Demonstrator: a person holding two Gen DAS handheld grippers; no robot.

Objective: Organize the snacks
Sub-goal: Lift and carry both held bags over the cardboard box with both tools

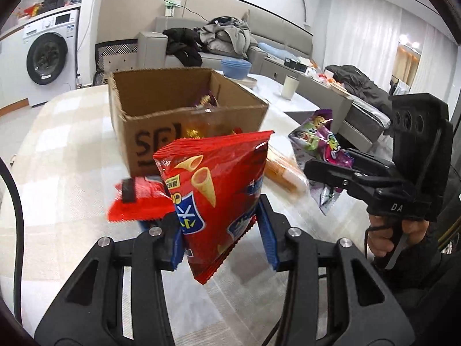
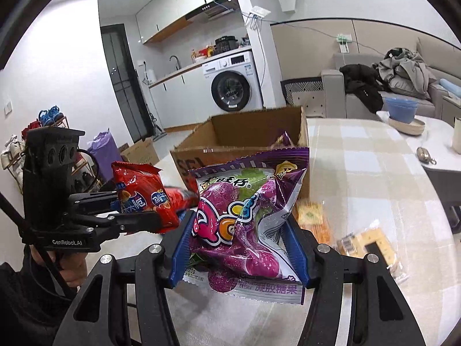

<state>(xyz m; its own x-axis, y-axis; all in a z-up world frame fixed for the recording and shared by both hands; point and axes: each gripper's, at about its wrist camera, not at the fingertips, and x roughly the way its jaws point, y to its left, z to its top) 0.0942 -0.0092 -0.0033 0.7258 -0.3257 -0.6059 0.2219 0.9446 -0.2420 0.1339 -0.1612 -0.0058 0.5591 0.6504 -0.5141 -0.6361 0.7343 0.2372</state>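
My left gripper [image 1: 222, 230] is shut on a red bag of cone snacks [image 1: 213, 190], held upright above the table just in front of the open cardboard box [image 1: 184, 109]. A second red packet [image 1: 138, 199] lies on the table to its left. In the right wrist view my right gripper [image 2: 239, 248] is shut on a purple candy bag [image 2: 239, 219], lifted near the cardboard box [image 2: 247, 132]. Each gripper shows in the other's view: the right gripper [image 1: 325, 170] with the purple candy bag [image 1: 319, 141], the left gripper [image 2: 155, 216] with the red bag [image 2: 141, 196]. A few packets show inside the box.
Orange and yellow cracker packets [image 2: 314, 216] [image 2: 368, 242] lie on the checked tablecloth [image 2: 374, 173] right of the box. A blue bowl [image 2: 400, 109], a white cup [image 1: 289, 86] and keys [image 2: 425, 154] sit at the far end. A sofa with clothes stands behind.
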